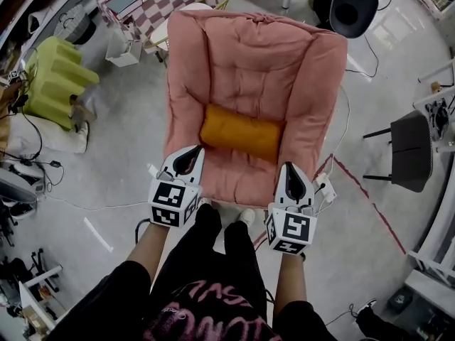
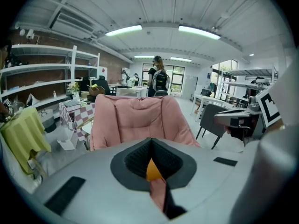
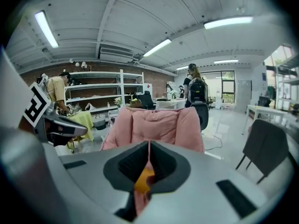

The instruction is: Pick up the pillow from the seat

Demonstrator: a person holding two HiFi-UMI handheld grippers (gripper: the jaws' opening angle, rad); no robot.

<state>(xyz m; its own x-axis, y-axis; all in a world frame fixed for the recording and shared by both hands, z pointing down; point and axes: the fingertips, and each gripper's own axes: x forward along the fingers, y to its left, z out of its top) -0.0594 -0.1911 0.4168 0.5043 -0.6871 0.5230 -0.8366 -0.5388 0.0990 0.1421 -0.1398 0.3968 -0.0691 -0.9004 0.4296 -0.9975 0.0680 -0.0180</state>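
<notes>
Looking along the left gripper [image 2: 150, 142], its own grey body hides nearly all of the pillow [image 2: 153, 171], leaving an orange sliver at lower centre. It hides the armchair [image 2: 135, 118] seat too. In the head view a dark chair [image 1: 353, 6] is cut off at the top edge. What sits on the shelves [image 2: 46, 69] at left is too small to tell.

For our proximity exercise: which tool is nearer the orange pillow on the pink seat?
Left, narrowly. The left tool is just off the pillow at its near-left corner; the right tool is slightly further back from its near-right corner.
</notes>
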